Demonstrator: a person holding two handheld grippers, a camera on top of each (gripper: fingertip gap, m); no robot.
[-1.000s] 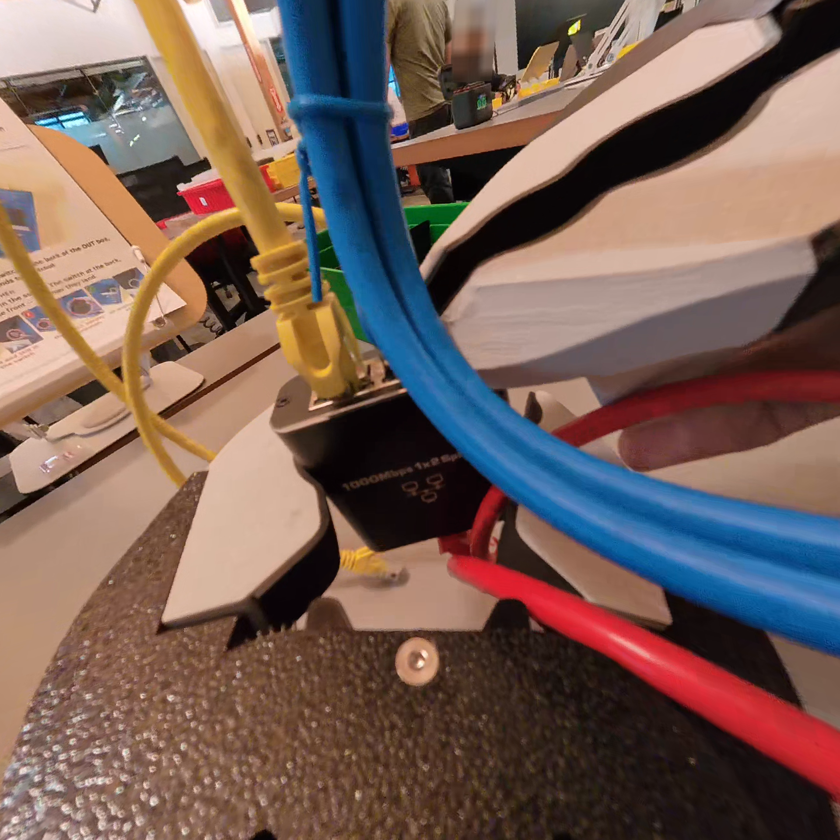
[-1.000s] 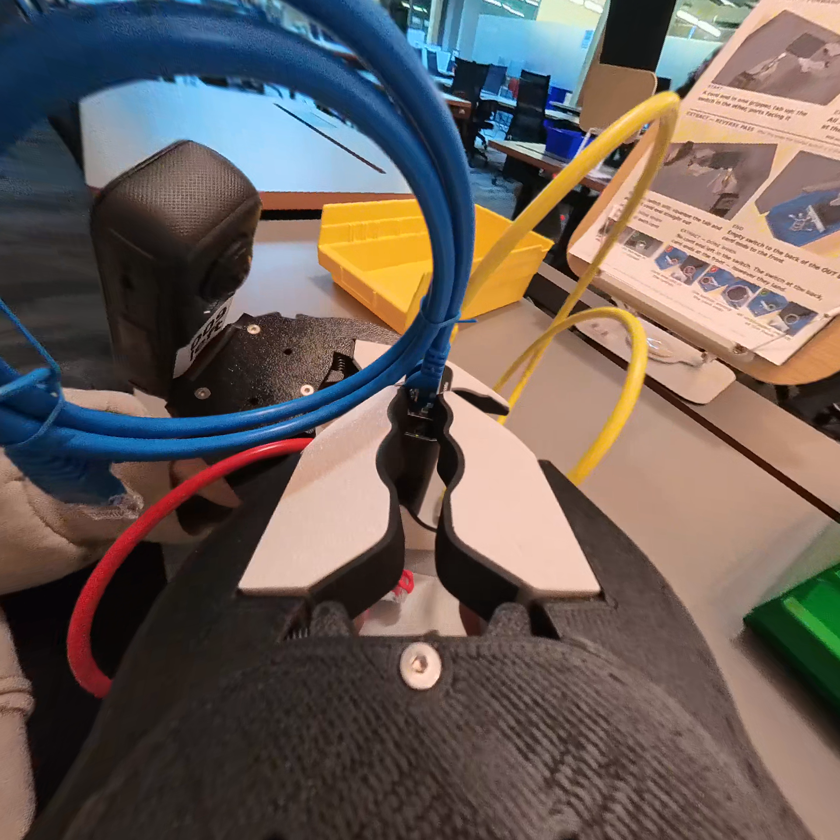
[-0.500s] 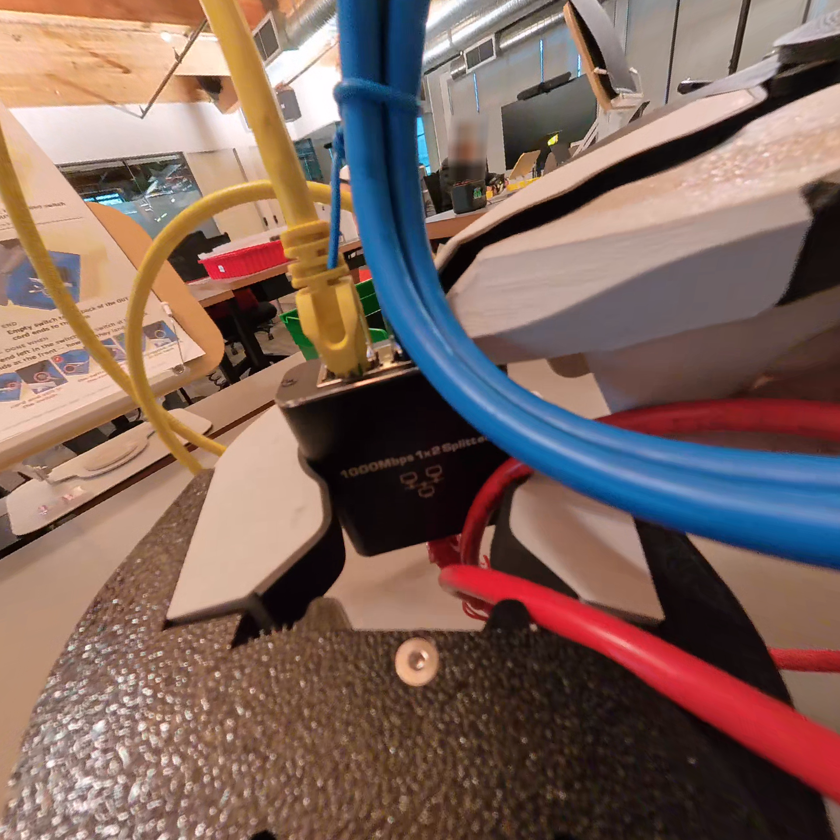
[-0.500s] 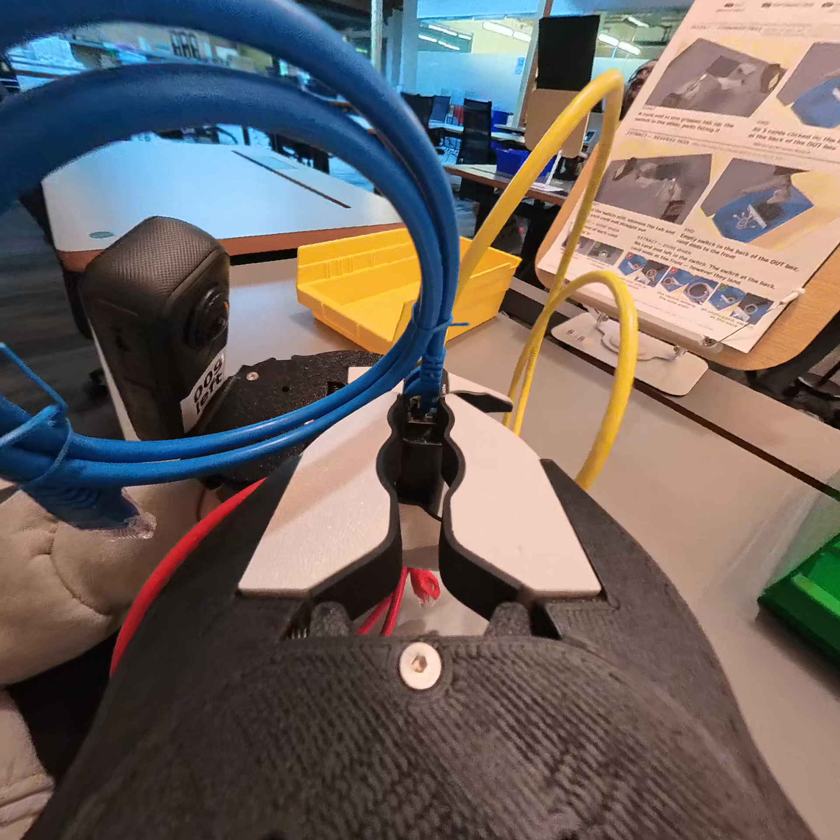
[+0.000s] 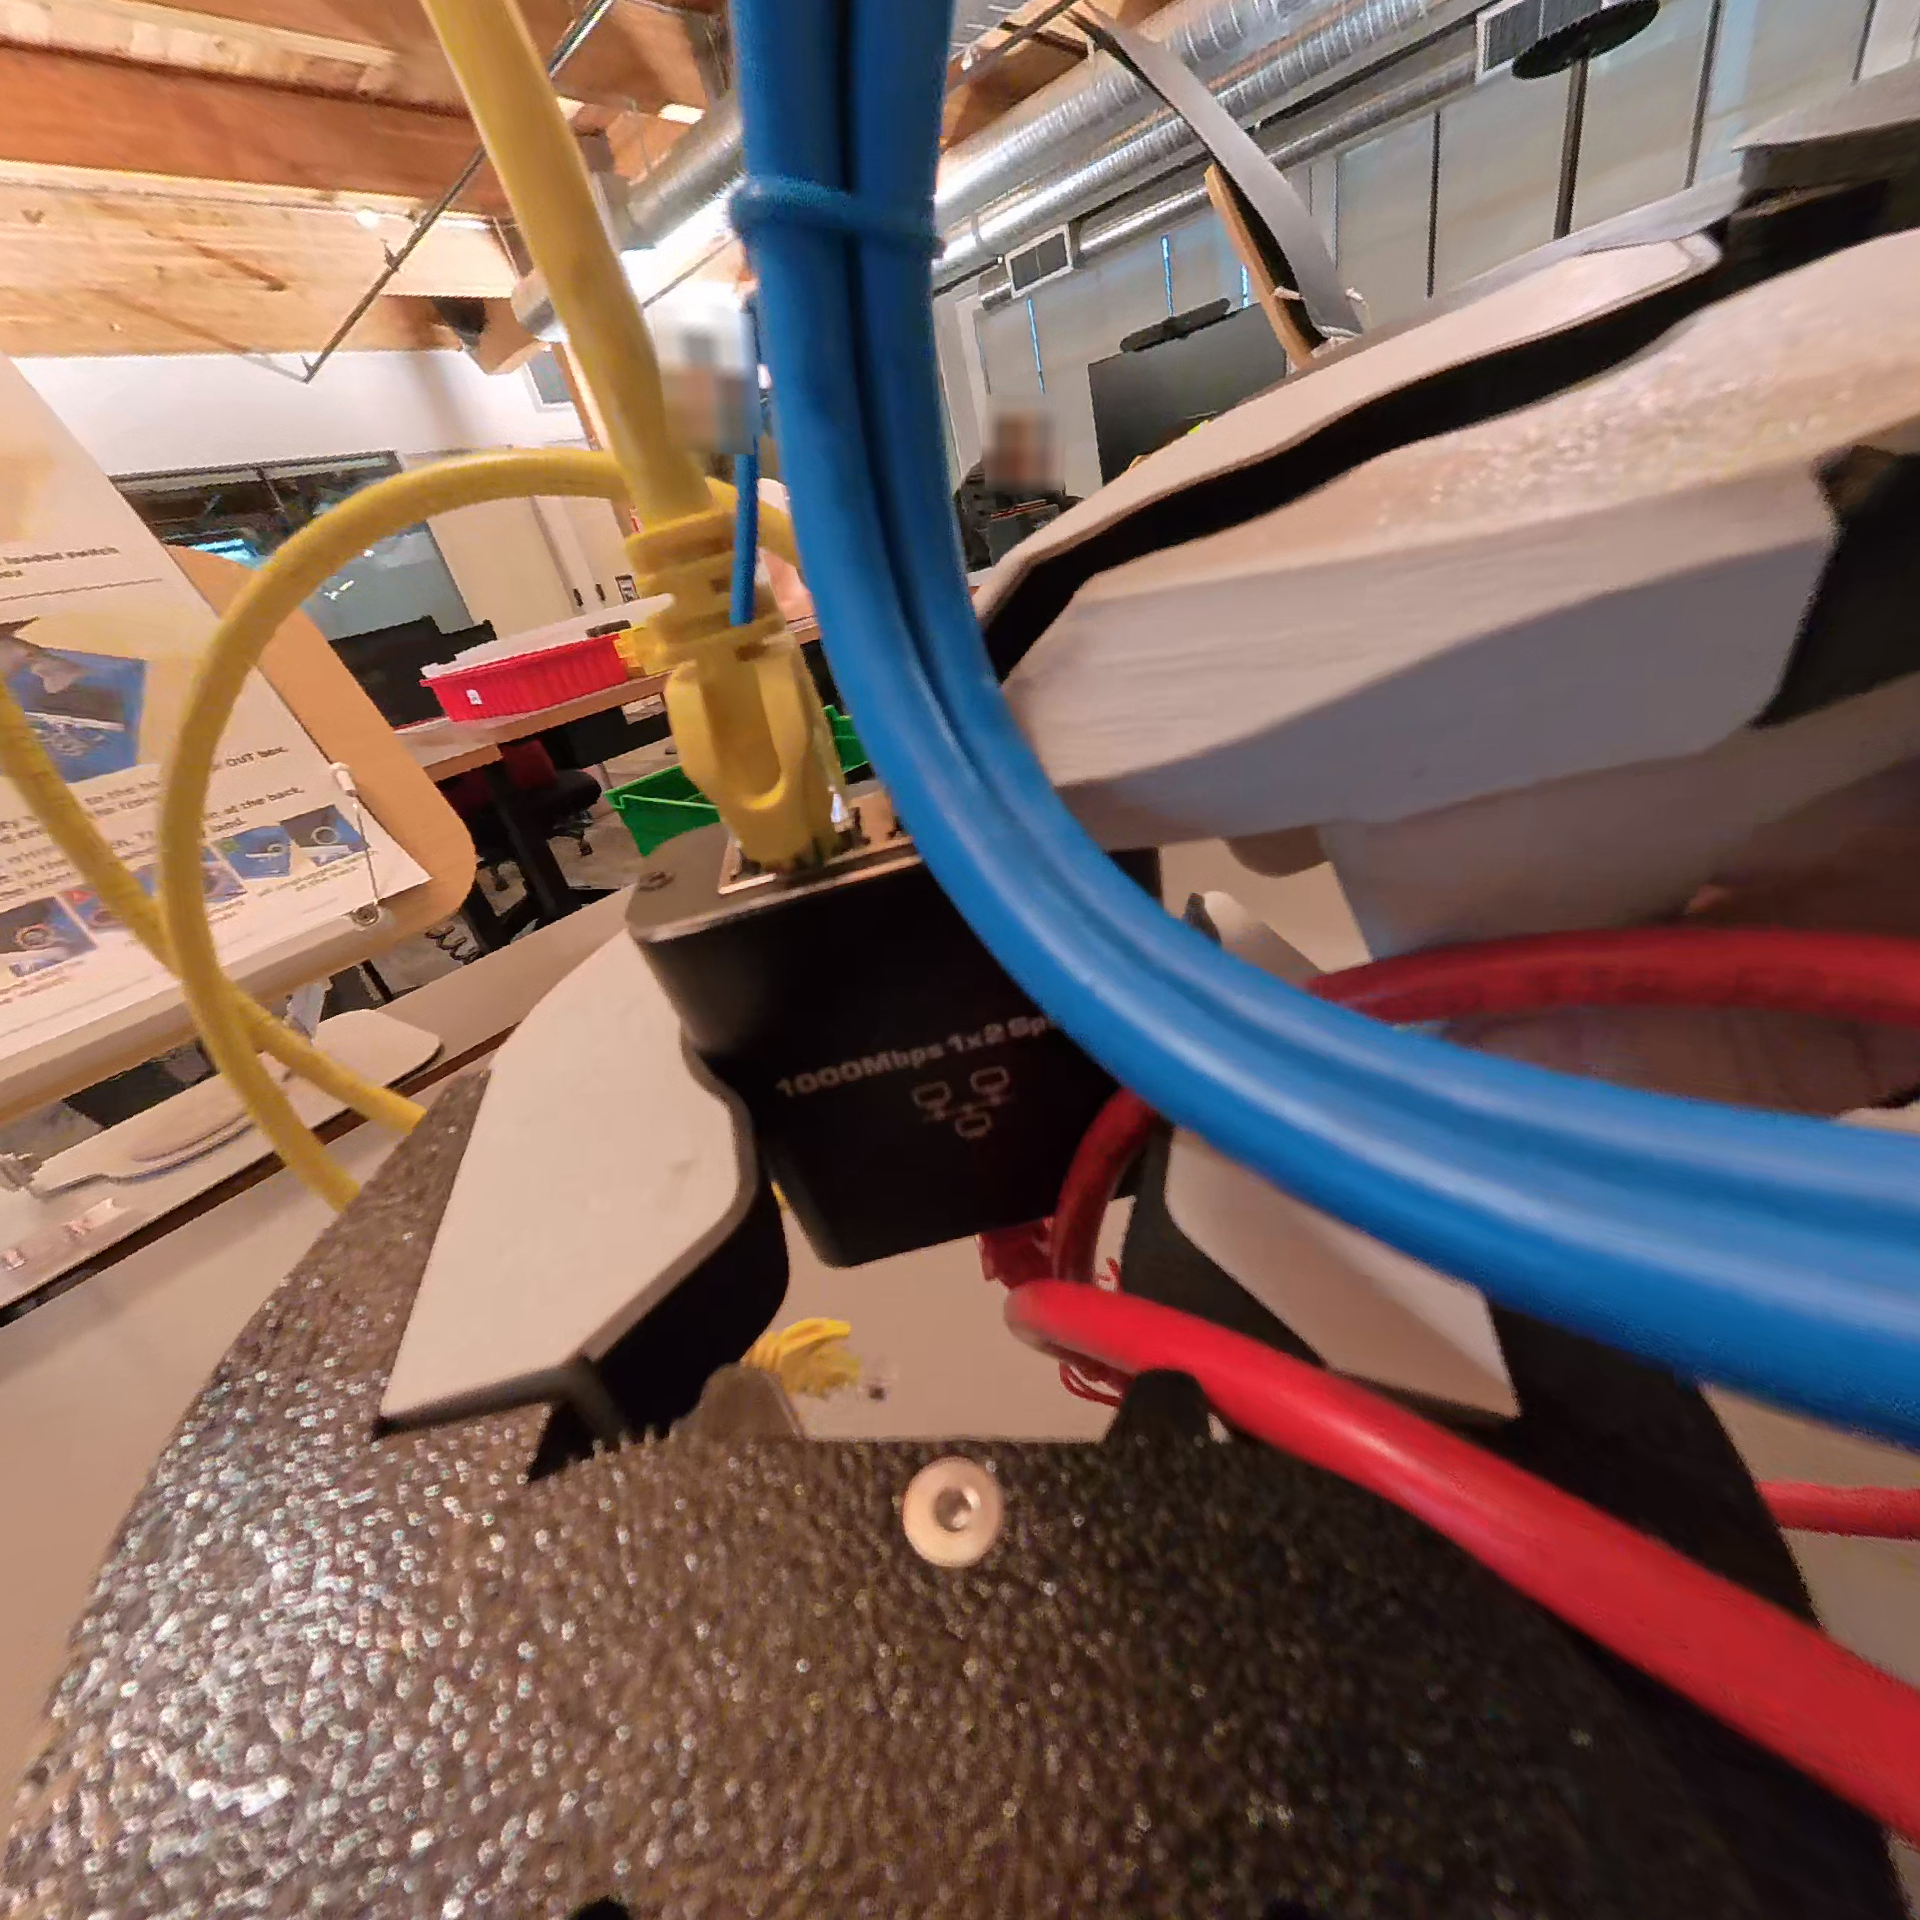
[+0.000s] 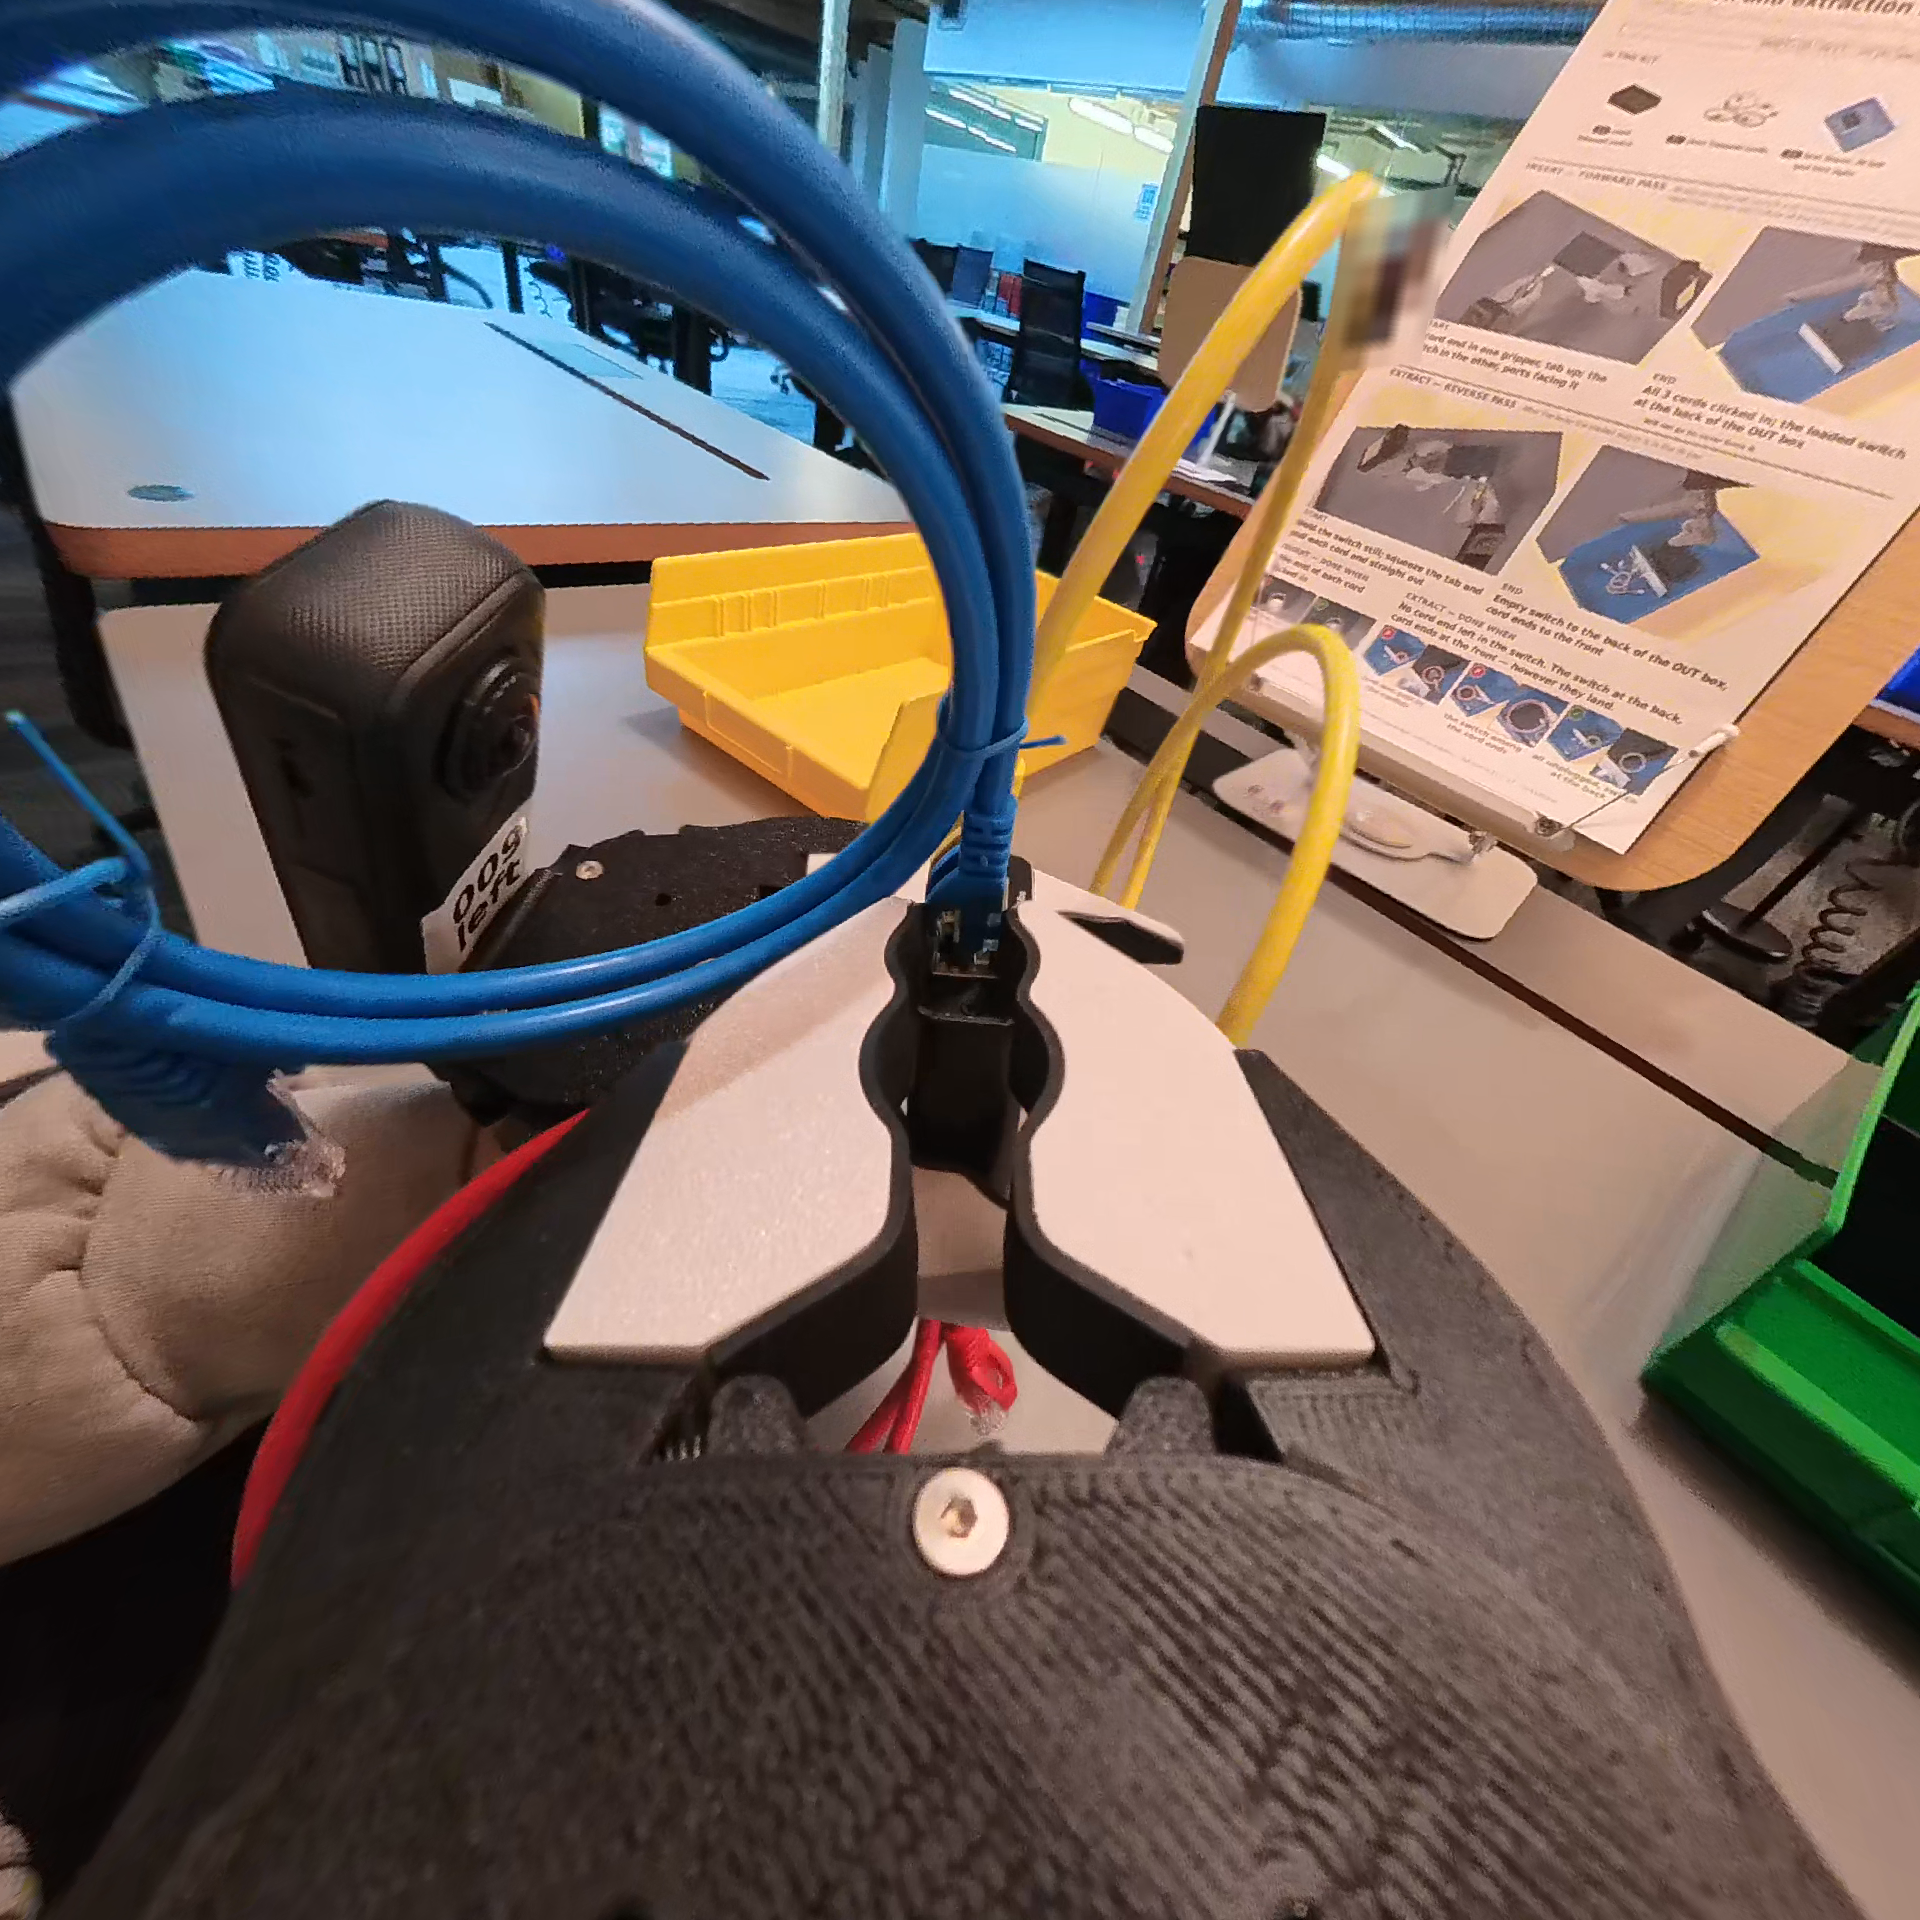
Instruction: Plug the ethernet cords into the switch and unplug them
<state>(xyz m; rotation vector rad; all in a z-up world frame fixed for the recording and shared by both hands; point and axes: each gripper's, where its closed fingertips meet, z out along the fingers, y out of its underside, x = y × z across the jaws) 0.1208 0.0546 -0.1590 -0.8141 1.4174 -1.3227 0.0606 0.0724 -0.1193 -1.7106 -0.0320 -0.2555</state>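
The small black box-shaped switch (image 5: 894, 1070) is being held up off the grey tabletop (image 6: 1455, 1039), pinched between the left gripper (image 5: 935, 1153) fingers with its ports facing up, probably so plugs can go straight in. The yellow ethernet cord (image 5: 738, 727) is sitting in one port. The right gripper (image 6: 961, 1049) fingers are clenching around the switch's narrow end, where the coiled blue ethernet cord (image 6: 982, 862) is entering, likely to brace it. The red ethernet cord (image 5: 1455, 1496) is looping beneath.

Both wrist views look close along cable-crowded fingers, sharing the switch (image 5: 883, 1049).
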